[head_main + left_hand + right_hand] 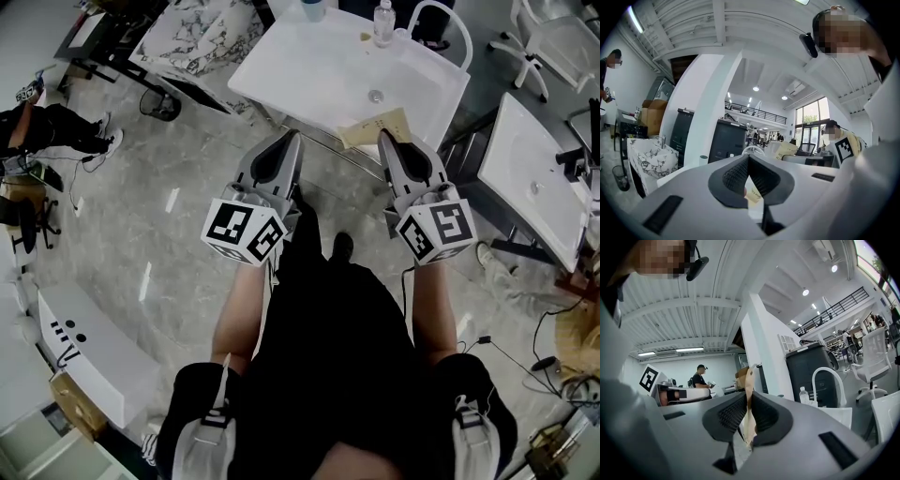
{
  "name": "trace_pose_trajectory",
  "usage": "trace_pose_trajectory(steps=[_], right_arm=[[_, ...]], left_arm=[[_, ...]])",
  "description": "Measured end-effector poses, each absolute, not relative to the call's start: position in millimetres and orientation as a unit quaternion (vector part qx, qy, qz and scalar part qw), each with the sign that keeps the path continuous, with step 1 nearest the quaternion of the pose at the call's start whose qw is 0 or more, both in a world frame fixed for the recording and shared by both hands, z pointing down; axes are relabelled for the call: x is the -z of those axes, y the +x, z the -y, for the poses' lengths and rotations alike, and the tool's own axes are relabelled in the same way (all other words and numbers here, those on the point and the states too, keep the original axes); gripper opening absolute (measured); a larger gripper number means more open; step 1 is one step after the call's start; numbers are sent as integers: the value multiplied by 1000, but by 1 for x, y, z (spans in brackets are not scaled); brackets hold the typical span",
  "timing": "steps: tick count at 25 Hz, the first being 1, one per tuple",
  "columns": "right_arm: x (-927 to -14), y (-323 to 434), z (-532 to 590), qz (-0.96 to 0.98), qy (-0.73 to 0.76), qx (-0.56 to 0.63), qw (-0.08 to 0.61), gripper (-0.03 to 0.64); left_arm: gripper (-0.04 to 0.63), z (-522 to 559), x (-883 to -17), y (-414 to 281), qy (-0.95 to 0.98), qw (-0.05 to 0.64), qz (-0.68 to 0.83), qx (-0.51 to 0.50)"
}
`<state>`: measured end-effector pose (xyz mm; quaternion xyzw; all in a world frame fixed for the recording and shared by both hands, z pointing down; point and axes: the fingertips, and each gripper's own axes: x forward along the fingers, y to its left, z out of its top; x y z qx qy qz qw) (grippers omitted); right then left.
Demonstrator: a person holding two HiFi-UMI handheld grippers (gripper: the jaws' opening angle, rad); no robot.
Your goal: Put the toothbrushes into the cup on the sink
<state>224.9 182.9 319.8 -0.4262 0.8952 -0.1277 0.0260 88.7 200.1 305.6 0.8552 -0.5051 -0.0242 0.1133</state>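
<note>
The white sink table stands ahead, with a drain, a white arched faucet, a clear bottle and a bluish cup at its far edge. My right gripper is shut on a flat tan card package, which stands upright between its pads. No bare toothbrush shows. To the left, my left gripper is shut with nothing between its pads. The tan package shows beyond its jaws.
A marble-patterned sink and a black bin stand at the left. At the right are another white table and a white chair. A person sits at far left. The floor is grey tile.
</note>
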Motion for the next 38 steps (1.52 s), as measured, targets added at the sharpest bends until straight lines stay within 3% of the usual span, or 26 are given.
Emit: trace_pose_trajectory(steps=[27,38], right_arm=[[-321,44,38,-859,-497,121,-11,52],[-352,22,82,-839,-522,146,-45,52]], left_arm=[[14,22,-317,-89,900,123,418,19],[14,71,-354,-108,904,167,393,2]])
